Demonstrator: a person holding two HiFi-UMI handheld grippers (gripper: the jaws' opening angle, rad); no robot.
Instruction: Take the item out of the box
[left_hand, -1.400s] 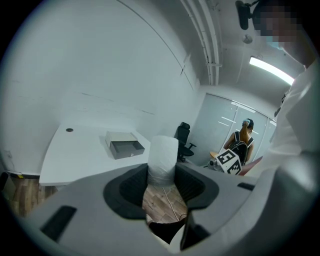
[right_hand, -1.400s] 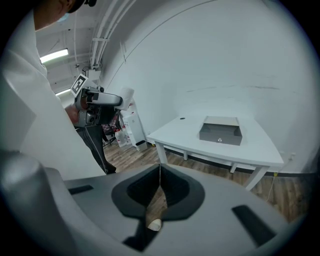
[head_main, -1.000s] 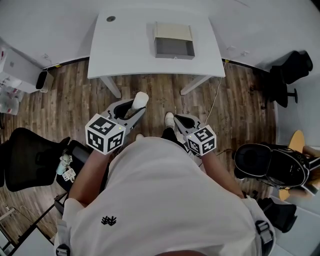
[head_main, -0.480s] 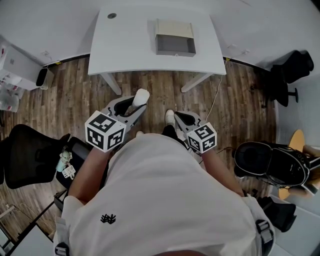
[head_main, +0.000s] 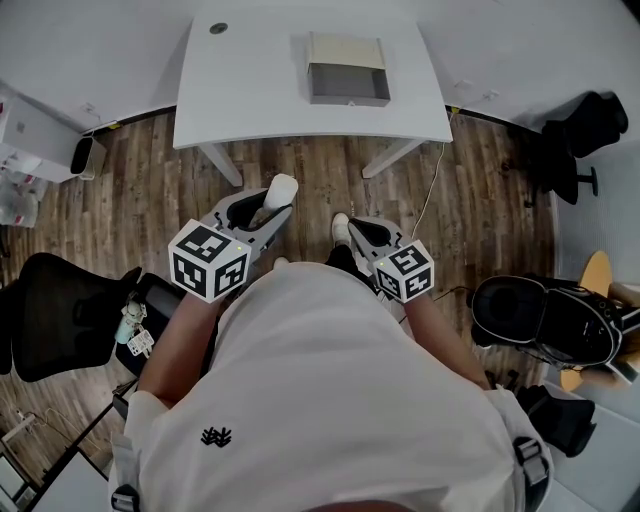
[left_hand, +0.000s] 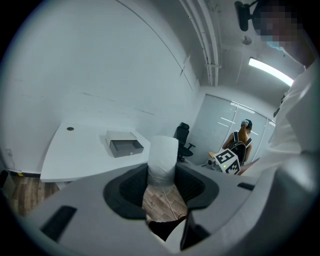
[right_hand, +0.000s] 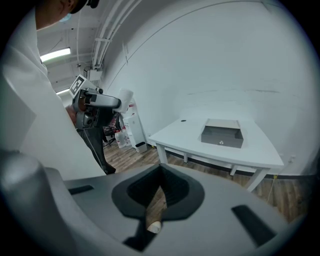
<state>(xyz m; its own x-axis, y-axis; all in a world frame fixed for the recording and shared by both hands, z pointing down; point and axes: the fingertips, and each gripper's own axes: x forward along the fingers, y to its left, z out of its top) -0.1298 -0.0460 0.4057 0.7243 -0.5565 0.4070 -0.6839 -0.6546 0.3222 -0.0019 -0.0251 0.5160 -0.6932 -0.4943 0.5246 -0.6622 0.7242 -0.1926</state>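
An open grey box (head_main: 347, 70) with a beige lid stands on the white table (head_main: 250, 100), well ahead of me. It also shows as the box (left_hand: 125, 145) in the left gripper view and the box (right_hand: 222, 134) in the right gripper view. My left gripper (head_main: 266, 207) is held over the wooden floor, near my waist, shut on a white wrapped roll (head_main: 281, 190). The roll (left_hand: 163, 157) stands up between the dark pads (left_hand: 192, 182). My right gripper (head_main: 352, 233) hangs beside it with jaws together and nothing in them (right_hand: 161, 172).
Black office chairs stand at left (head_main: 60, 320), at right (head_main: 545, 320) and at far right (head_main: 580, 140). A small bin (head_main: 88, 158) sits by the wall at left. A cable (head_main: 432, 195) trails off the table. Another person (left_hand: 240, 142) stands in the background.
The table and box have drifted slightly up in the head view. Both grippers stay near my waist, and the left keeps its hold on the roll.
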